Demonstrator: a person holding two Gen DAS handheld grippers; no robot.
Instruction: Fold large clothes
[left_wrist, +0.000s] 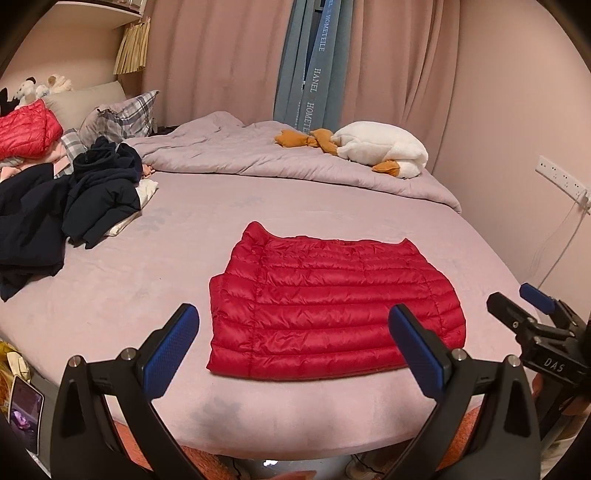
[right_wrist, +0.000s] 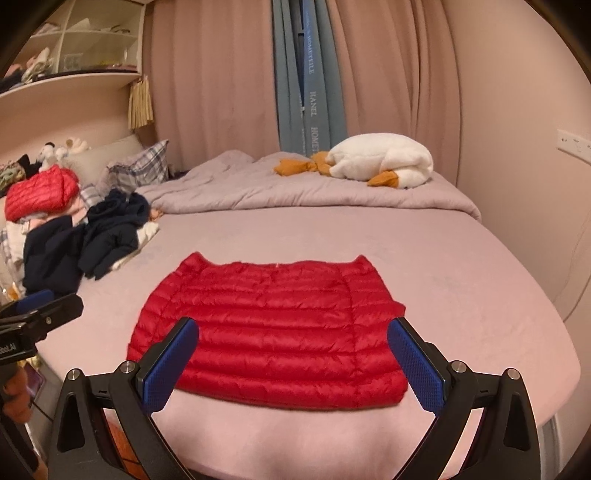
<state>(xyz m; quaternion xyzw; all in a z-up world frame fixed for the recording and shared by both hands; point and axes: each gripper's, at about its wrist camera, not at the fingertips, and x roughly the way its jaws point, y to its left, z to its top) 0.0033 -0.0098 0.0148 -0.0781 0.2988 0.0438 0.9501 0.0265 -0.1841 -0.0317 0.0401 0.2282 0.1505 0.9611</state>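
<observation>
My left claw (left_wrist: 291, 325) and right claw (right_wrist: 291, 339) both gape wide, gripping nothing, above the folded red quilted down jacket (right_wrist: 269, 332) on the pink bed (right_wrist: 480, 314).

folded red jacket (left_wrist: 332, 314) on bed (left_wrist: 147, 288), left tool (left_wrist: 291, 336) spread (empty)

You have two grippers: the left gripper (left_wrist: 291, 317) and the right gripper (right_wrist: 291, 330), each with two blue pads. One folded red jacket (right_wrist: 273, 332) lies just ahead of both. A second red jacket (right_wrist: 42, 195) sits far off to your left, atop a pile. Two dark garments (left_wrist: 103, 195) are heaped ahead-left of the left gripper. One plush goose (left_wrist: 380, 147) lies far ahead, right of centre, on one quilt (left_wrist: 258, 155). One plaid pillow (left_wrist: 122, 114) is far ahead-left.
</observation>
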